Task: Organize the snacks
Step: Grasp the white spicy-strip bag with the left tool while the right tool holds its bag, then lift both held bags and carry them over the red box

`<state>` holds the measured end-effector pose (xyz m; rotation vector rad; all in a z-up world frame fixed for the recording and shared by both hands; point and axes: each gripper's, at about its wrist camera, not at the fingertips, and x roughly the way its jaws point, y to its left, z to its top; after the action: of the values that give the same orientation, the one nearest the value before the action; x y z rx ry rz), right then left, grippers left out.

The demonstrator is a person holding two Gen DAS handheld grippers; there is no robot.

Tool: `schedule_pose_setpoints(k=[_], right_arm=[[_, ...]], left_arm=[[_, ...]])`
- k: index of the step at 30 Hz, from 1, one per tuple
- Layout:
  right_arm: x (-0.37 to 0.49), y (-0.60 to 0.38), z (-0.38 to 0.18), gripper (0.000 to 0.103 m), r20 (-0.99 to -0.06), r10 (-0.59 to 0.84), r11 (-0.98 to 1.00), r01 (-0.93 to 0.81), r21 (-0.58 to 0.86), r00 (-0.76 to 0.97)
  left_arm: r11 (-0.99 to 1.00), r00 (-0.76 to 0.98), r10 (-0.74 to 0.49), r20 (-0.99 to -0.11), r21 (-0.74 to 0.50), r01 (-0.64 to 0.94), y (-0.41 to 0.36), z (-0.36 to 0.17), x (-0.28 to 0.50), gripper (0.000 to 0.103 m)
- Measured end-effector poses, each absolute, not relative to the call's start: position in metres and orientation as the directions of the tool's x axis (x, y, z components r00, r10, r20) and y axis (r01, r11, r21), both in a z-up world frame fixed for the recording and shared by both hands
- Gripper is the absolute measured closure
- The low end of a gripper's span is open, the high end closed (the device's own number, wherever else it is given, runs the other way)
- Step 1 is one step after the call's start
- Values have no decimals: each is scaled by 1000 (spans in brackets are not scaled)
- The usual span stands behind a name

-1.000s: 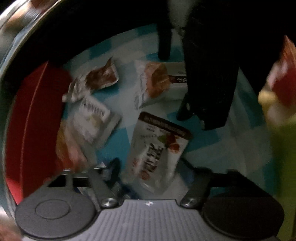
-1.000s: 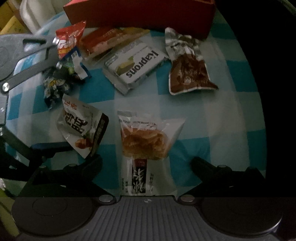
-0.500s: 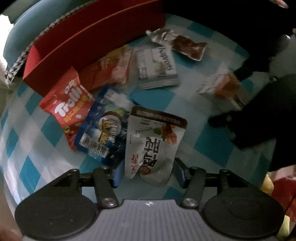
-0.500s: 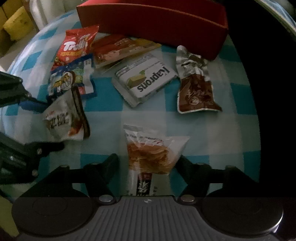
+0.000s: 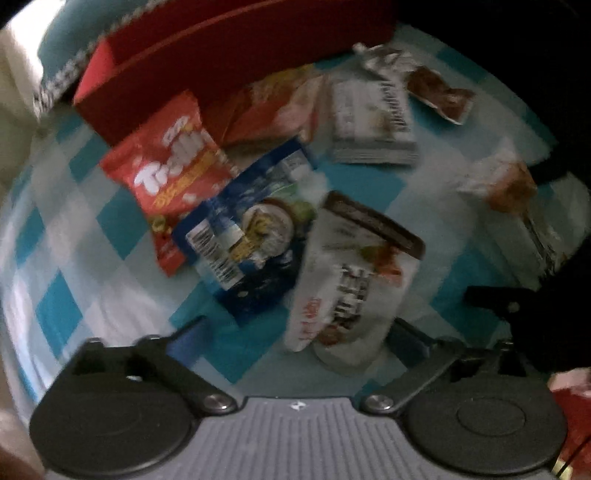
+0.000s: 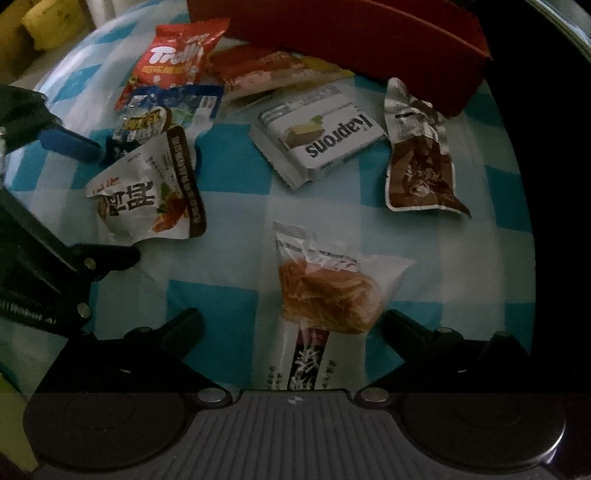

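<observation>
The white pouch with the dark top band [image 5: 354, 280] lies flat on the cloth between the fingers of my left gripper [image 5: 295, 332], whose jaws have just been opening and now stand wide, pressing nothing. The clear packet of orange crisps [image 6: 325, 295] lies between the fingers of my right gripper [image 6: 291, 325], whose jaws have also just been opening and now stand wide; it too is loose. The risk I see is crowding: the white pouch touches the blue packet [image 5: 251, 236], which overlaps the red Trolli bag [image 5: 170, 170], so a careless close could pinch two wrappers or drag the pile. These film bags look slippery and puffy, and could slide from the pads or burst. My two grippers are near each other, so they might collide. Further out lie the Kaprons packet [image 6: 321, 136] and a brown pouch [image 6: 421, 166], then the red box [image 6: 369, 33] where I judge they belong. Everything rests on a blue-and-white checked tablecloth [image 6: 221, 158] in a dim room.
</observation>
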<state>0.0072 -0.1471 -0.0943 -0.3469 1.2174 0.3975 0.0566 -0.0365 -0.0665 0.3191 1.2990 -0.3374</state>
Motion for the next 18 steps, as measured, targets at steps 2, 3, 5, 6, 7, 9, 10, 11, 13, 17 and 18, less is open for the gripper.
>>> schedule_pose_setpoints(k=[2, 3, 5, 6, 7, 9, 10, 11, 13, 17, 18], right_arm=[[9, -149, -94, 6, -947, 104, 897, -440, -42, 303], [12, -152, -92, 14, -945, 102, 905, -424, -42, 311], [11, -158, -84, 35, -938, 112, 919, -393, -28, 329], [16, -163, -86, 41, -935, 96, 925, -377, -43, 342], [17, -166, -85, 48, -934, 100, 930, -365, -35, 343], [18, -167, -85, 50, -935, 95, 933, -358, -35, 341], [17, -166, -84, 51, -935, 91, 931, -362, -42, 342], [16, -165, -83, 52, -936, 94, 929, -369, -41, 339], [15, -165, -82, 53, -936, 116, 930, -367, -14, 332], [9, -160, -75, 55, -920, 161, 941, -336, 34, 358], [10, -159, -72, 55, -914, 164, 943, -330, 36, 371]], left_arm=[[905, 237, -54, -970, 52, 422, -41, -65, 55, 9], [903, 242, -59, -968, 51, 427, -43, -63, 53, 18], [885, 256, -86, -963, 44, 463, -50, -56, 47, 38], [879, 270, -90, -959, 51, 475, -53, -52, 44, 57], [871, 267, -114, -957, 34, 491, -55, -49, 41, 57], [869, 258, -119, -959, 25, 495, -59, -49, 38, 57], [866, 261, -111, -959, 35, 498, -60, -49, 37, 57], [867, 259, -109, -960, 36, 497, -61, -49, 36, 57], [880, 237, -126, -963, 2, 475, -59, -49, 36, 57], [899, 241, -163, -957, -43, 436, -53, -45, 48, 57], [900, 254, -166, -953, -42, 433, -51, -41, 48, 57]])
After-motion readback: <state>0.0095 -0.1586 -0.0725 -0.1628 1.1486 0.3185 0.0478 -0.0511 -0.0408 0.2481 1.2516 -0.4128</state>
